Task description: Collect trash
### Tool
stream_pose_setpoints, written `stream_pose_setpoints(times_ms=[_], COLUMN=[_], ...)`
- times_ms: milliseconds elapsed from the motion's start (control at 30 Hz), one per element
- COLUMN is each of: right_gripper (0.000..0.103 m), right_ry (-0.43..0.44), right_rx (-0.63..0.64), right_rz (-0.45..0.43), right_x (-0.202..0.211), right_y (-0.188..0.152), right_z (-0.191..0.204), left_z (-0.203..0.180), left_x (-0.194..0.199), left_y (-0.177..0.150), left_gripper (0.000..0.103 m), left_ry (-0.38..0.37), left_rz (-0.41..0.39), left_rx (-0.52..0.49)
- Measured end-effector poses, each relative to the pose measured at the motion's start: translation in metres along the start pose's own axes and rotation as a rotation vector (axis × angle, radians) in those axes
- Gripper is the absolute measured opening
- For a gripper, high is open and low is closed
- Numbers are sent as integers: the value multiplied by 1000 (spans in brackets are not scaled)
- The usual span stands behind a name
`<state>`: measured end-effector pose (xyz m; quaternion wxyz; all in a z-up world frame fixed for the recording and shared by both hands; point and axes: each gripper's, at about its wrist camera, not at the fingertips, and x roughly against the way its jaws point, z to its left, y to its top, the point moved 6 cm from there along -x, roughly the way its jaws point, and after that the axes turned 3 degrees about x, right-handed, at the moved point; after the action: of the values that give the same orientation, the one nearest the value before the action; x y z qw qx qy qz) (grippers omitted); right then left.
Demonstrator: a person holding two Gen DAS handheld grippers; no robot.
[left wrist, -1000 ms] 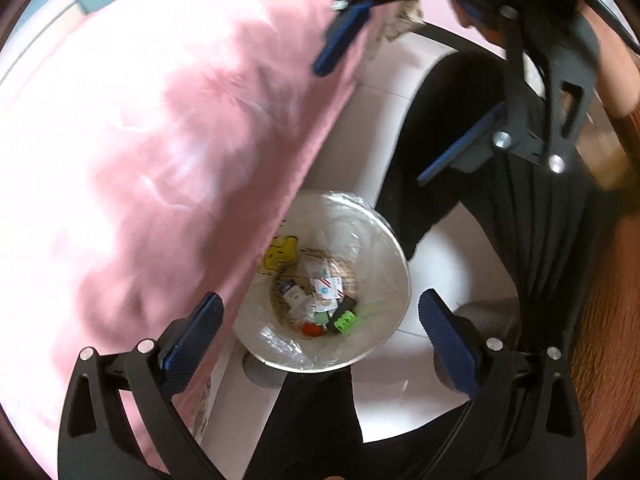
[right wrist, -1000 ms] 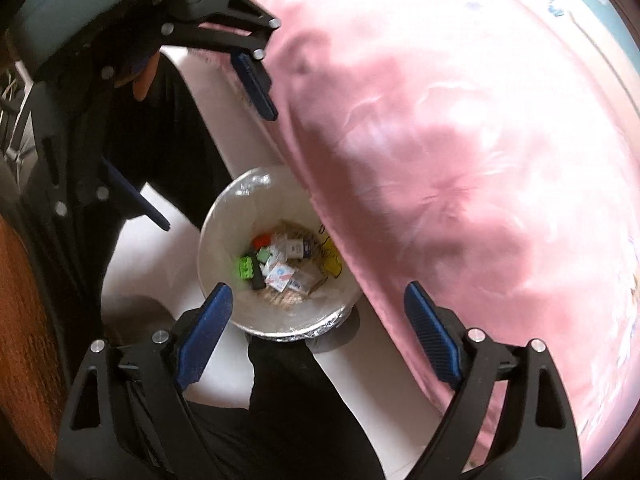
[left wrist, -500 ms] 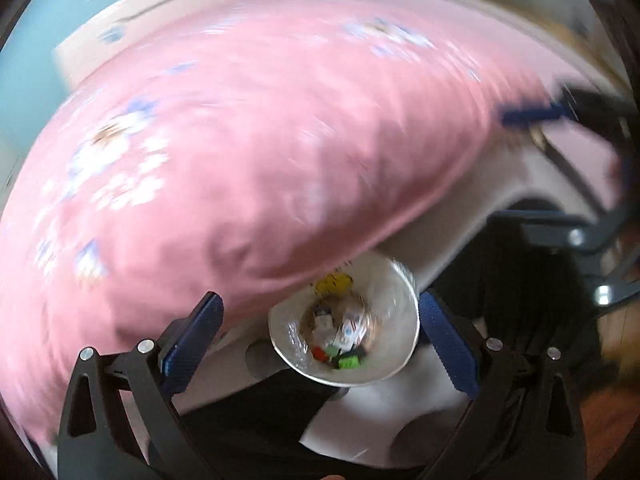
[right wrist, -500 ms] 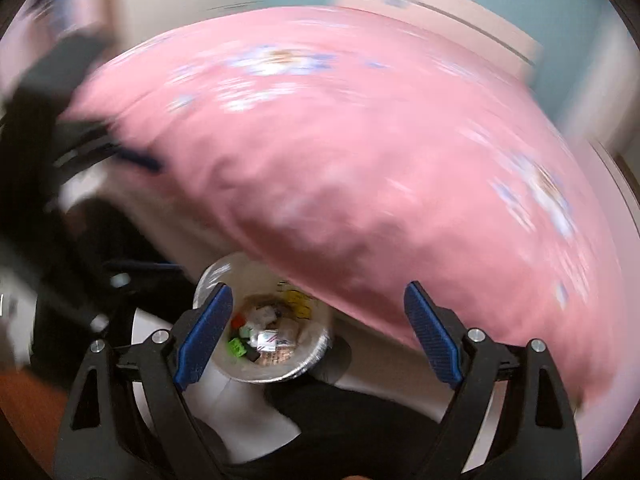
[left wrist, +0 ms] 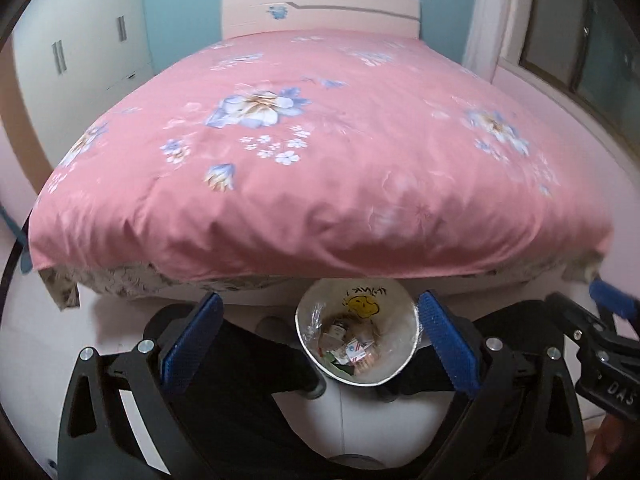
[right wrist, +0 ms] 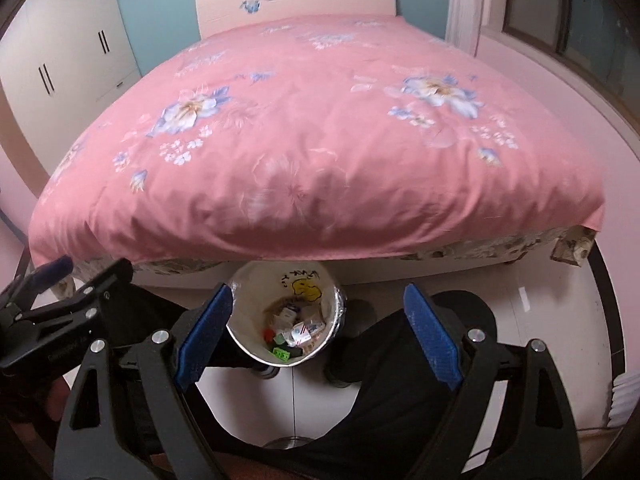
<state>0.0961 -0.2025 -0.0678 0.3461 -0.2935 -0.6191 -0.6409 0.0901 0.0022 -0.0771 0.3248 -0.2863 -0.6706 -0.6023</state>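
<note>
Ahead of both claws we see the bed (left wrist: 320,152) under a pink flowered cover (right wrist: 304,152), headboard (left wrist: 320,10) at the far end. On the floor at its foot, low between our claws, sits the white trash bin (left wrist: 394,374), lined with plastic, yellow face on its inner wall. Trash (right wrist: 298,330) lies in its bottom: small packets, a red bit, a green block. Our left claw (left wrist: 320,344) is spread wide and holds nothing, bin rim just beside its right finger. Our right claw (right wrist: 318,334) is spread wide too, nothing in it, bin by its left finger.
</note>
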Motion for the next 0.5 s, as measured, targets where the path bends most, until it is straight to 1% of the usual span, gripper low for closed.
stream_pose_setpoints(times_ms=[133, 233, 333, 500], right_gripper=[86, 86, 88, 89], right_ry=[32, 44, 10, 4], right_rx=[-9, -2, 39, 20], right_rz=[-23, -47, -74, -121], right_x=[19, 32, 42, 56], right_y=[-5, -12, -15, -12], right_z=[6, 14, 20, 16], left_z=[0, -4, -5, -6], left_x=[19, 32, 41, 46], left_y=[-4, -2, -3, -5], left_gripper=[99, 99, 99, 99], left_ry=[3, 9, 27, 43], left_rz=[-23, -61, -82, -88], left_rx=[44, 44, 36, 22])
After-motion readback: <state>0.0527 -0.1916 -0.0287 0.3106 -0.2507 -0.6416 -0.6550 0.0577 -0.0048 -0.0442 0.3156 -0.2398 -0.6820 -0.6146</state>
